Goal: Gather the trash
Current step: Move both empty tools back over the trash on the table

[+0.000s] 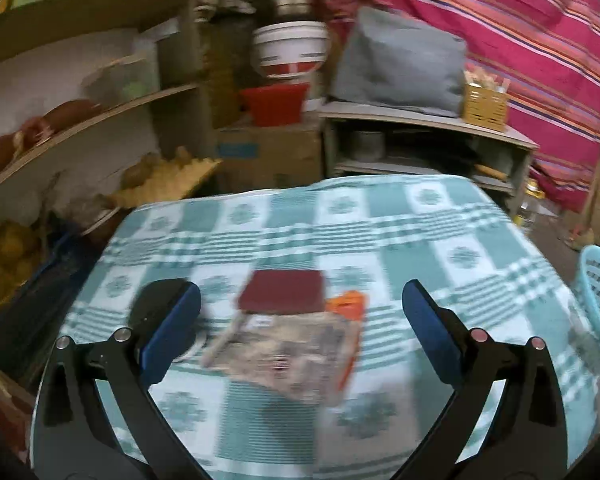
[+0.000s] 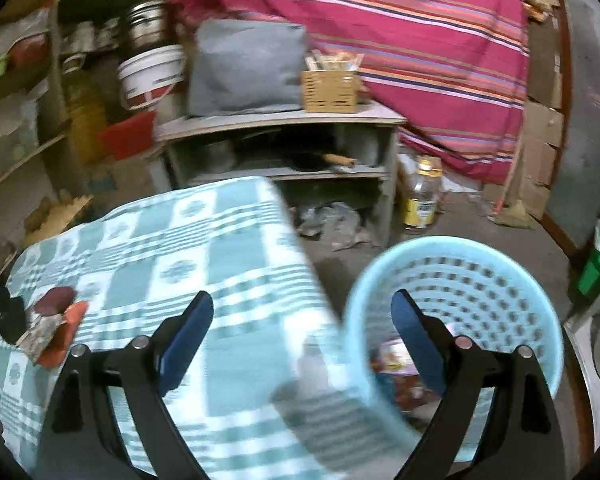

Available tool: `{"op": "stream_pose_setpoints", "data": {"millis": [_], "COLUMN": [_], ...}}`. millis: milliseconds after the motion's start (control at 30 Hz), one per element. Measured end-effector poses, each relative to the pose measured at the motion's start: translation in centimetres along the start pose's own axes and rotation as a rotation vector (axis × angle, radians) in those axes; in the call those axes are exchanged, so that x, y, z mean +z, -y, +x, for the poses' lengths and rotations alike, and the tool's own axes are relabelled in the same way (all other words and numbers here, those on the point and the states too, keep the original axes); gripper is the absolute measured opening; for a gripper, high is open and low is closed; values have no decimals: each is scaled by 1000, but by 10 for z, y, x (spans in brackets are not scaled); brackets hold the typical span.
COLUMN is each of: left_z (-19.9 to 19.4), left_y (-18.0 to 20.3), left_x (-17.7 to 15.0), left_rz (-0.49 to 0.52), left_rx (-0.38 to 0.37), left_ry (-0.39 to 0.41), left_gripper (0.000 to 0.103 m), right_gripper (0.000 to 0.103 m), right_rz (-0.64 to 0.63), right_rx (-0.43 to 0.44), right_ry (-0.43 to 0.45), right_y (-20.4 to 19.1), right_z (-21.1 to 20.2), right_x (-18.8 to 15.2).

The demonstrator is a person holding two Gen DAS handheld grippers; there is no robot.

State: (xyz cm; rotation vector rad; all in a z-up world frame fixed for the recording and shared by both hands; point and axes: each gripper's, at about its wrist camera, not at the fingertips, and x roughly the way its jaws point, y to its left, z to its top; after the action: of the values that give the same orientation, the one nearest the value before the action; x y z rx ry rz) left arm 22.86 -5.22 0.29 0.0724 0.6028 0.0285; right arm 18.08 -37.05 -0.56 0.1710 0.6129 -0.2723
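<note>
On the green-checked cloth of the table [image 1: 440,232] lies a small heap of trash: a dark red flat piece [image 1: 284,290], an orange wrapper [image 1: 346,306] and a brownish printed wrapper [image 1: 288,354]. My left gripper [image 1: 300,300] is open, its blue pads standing either side of the heap without touching it. The right wrist view shows the same heap [image 2: 54,330] far left. My right gripper [image 2: 302,312] is open and empty over the table's right edge. A light blue perforated basket [image 2: 480,280] beside the table holds wrappers [image 2: 392,360].
Shelves with produce [image 1: 72,112] run along the left. Behind the table stand a low grey shelf unit [image 2: 284,120] with a grey cushion, a wicker box [image 2: 330,90], a white bucket [image 1: 290,48] and a striped pink curtain [image 2: 420,32]. A bottle [image 2: 420,196] stands on the floor.
</note>
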Motion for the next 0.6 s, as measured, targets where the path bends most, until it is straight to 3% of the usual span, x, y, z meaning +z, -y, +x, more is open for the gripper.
{"op": "stream_pose_setpoints", "data": {"millis": [233,400,600], "left_z": [18,35,58], "left_y": [-58,-97,-127], "left_x": [-8,-16,-27], "left_rz": [-36,-111,-185], "left_rx": [98,95,111], "left_ry": [-33,-88,-135], "left_gripper": [97,97,97], "right_gripper": [90,90,90], "right_rz": [-64,-132,-146], "right_rx": [59,76,67], "right_ry": [-30,-51,-71], "right_y": [-67,-104,-119], "right_z": [18,27,38], "right_x": [-5,-13,-14]}}
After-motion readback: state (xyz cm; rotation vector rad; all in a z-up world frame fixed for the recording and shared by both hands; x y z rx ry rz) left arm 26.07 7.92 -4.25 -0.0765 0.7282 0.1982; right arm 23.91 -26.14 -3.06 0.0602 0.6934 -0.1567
